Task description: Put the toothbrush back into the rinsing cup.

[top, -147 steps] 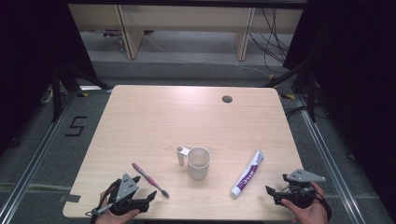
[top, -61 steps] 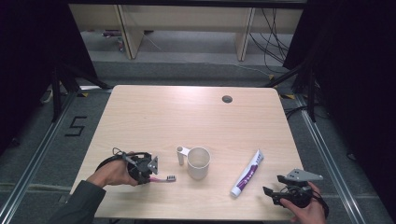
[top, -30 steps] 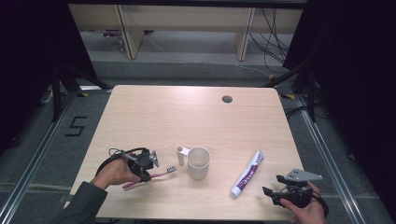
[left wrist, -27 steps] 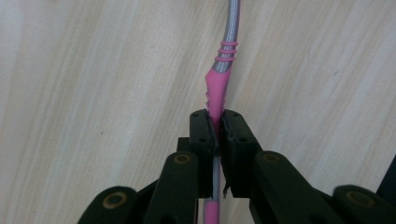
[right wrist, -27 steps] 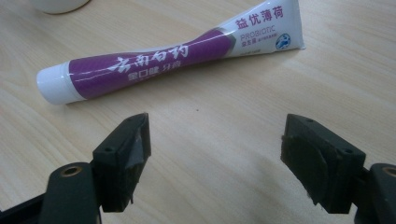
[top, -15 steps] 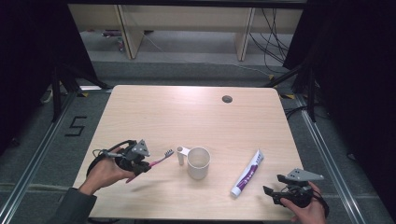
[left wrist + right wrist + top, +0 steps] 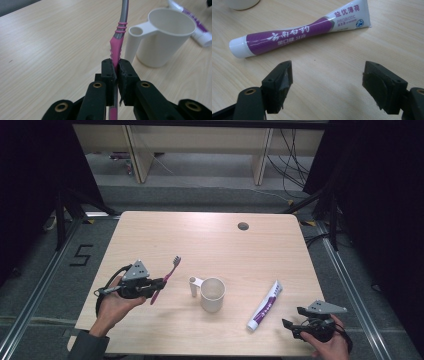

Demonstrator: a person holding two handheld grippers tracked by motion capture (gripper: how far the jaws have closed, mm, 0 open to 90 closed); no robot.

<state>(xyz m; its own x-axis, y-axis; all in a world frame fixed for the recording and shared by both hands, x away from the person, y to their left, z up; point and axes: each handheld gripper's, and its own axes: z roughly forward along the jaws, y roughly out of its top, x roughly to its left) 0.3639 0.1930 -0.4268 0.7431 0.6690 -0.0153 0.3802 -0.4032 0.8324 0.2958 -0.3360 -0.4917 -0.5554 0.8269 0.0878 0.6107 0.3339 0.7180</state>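
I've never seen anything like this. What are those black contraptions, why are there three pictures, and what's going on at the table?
No robot here: a person at a wooden table holds a hand-operated two-jaw clamp, called a gripper, in each hand. One picture comes from a camera above, looking down. The other two come from small cameras that ride on each gripper and look along its black jaws.

On the table stand a white cup with a handle and, lying flat, a purple and white toothpaste tube. The left gripper is shut on a pink toothbrush, lifted with its bristles pointing up and away. Its own camera shows the jaws pinching the handle, the cup just beyond. The right gripper is open and holds nothing, near the tube.
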